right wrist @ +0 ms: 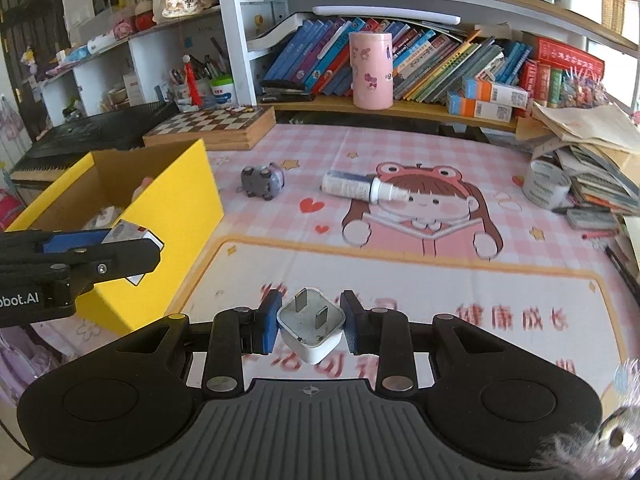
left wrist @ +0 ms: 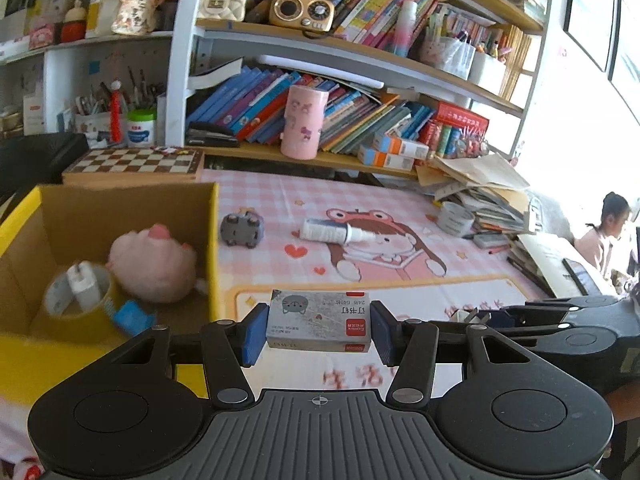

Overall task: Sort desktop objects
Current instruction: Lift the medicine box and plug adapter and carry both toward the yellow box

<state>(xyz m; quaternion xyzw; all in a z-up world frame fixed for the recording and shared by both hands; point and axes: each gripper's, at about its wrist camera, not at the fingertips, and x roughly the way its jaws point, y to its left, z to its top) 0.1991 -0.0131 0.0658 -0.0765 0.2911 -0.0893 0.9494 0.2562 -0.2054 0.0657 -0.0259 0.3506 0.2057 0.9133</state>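
My left gripper (left wrist: 318, 328) is shut on a grey staple box (left wrist: 318, 322) with a red stripe, held above the pink desk mat just right of the yellow cardboard box (left wrist: 213, 240). It also shows in the right wrist view (right wrist: 132, 248) at the box's near edge. My right gripper (right wrist: 310, 320) is shut on a white plug adapter (right wrist: 312, 330), prongs facing forward, above the mat. In the yellow box lie a pink plush (left wrist: 154, 264), a tape roll (left wrist: 78, 300) and a blue item (left wrist: 130, 316). A grey toy car (right wrist: 262, 180) and a white spray bottle (right wrist: 362, 188) lie on the mat.
A chessboard box (right wrist: 216, 128) stands behind the yellow box (right wrist: 176, 208). A pink cylinder (right wrist: 370, 74) and books fill the shelf behind. A grey tape roll (right wrist: 546, 184) and a messy paper stack (right wrist: 592, 160) sit at the right. A black case (right wrist: 88, 136) lies far left.
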